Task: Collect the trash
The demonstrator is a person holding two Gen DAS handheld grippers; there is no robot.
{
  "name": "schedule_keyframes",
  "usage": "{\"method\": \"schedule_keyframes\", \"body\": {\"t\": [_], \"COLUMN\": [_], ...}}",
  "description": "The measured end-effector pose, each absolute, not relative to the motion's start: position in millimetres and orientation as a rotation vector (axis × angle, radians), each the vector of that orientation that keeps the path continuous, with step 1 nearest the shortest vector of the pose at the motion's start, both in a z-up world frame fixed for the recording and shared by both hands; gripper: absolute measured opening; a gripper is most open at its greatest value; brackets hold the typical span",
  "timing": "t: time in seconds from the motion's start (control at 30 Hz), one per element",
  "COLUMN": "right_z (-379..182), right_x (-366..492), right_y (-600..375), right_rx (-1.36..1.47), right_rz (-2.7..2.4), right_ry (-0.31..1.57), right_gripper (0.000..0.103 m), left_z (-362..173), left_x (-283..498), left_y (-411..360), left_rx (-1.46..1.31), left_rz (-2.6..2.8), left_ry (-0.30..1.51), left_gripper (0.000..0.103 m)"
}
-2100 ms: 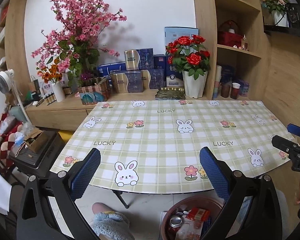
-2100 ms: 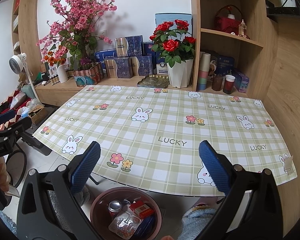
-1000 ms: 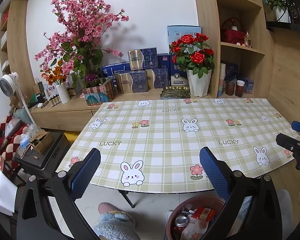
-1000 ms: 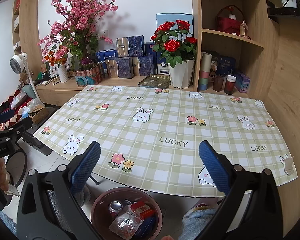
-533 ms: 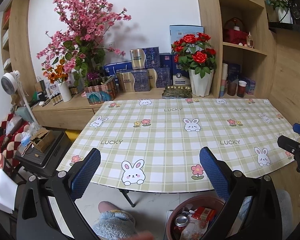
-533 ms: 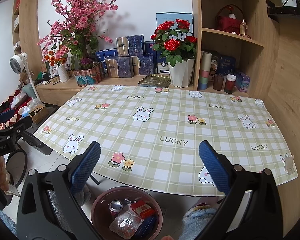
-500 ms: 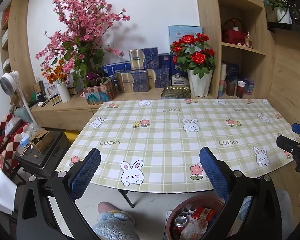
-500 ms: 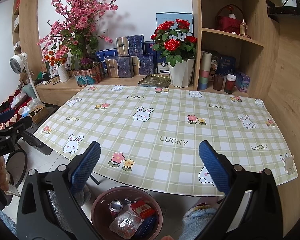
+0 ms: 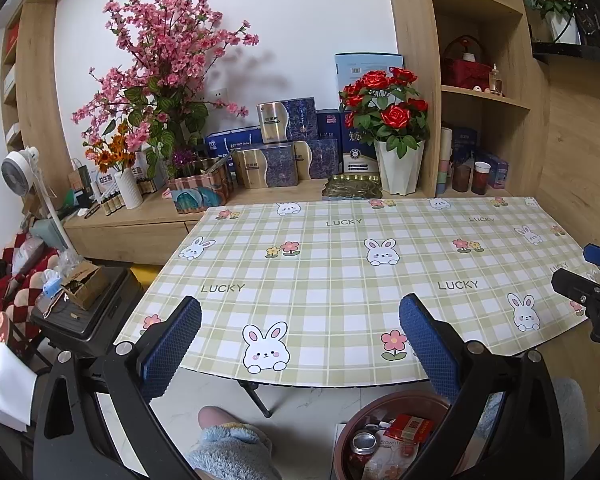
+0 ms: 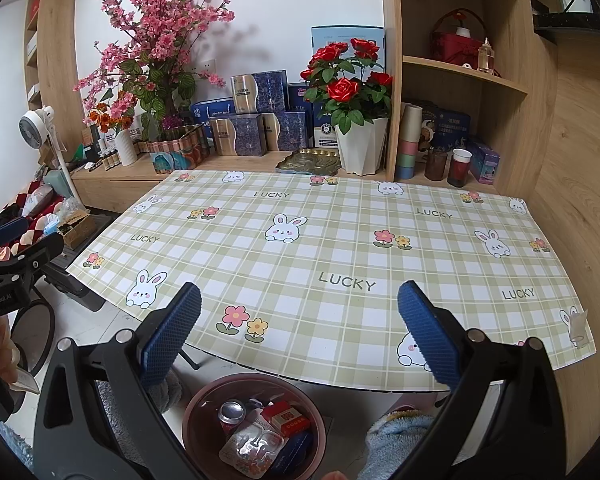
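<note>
A small room with wooden shelving holds a desk [image 10: 340, 248] under a green checked cloth printed with rabbits and flowers, and nothing loose lies on it. Nearest, on the floor just past the desk's front edge, a reddish-brown bin [image 10: 256, 428] holds the trash: a drink can [image 10: 231, 412], a red carton [image 10: 286, 418] and a clear blister pack [image 10: 250, 446]. The left tool [image 9: 300, 344] and the right tool [image 10: 300, 340] hang above that edge, each spread wide and empty. The collecting looks done or close to it; a good finish would be a sweep over the far corners for stray bits. The desktop gives free room, but at the back a rose pot [image 10: 360, 148], stacked boxes [image 10: 256, 124] and cups [image 10: 458, 168] crowd its edge.
</note>
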State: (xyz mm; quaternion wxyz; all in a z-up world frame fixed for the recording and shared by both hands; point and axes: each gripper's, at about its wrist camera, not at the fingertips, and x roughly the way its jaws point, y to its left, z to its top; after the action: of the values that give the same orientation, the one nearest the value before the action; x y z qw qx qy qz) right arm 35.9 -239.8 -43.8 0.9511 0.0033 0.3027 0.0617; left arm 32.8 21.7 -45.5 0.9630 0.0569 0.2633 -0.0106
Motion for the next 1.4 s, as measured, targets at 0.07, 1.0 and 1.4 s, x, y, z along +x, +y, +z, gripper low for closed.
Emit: {"method": "schedule_keyframes", "body": {"t": [0.07,1.0,1.4], "right_z": [-43.6,-46.6,-45.5], "right_x": [36.0,30.6,31.6], "right_y": [-239.3,-234.6,-234.2], "right_rx": [0.006,-0.019,0.007], "right_rz": [0.125,0.139,0.125], "right_ry": [0.615,0.599,0.593], "right_gripper": [0.097,0.097,0.097], "left_z": [-45.2,-46.4,-45.1], "left_x": [33.1,30.7,31.2], "left_y": [21.9,19.3,17.5], "left_rx": [0.116,0.12,0.123], "left_rz": [-0.022,-0.027,-0.023], "left_ry": [0.533,0.531,0.532], "left_gripper": [0.097,0.097,0.097]}}
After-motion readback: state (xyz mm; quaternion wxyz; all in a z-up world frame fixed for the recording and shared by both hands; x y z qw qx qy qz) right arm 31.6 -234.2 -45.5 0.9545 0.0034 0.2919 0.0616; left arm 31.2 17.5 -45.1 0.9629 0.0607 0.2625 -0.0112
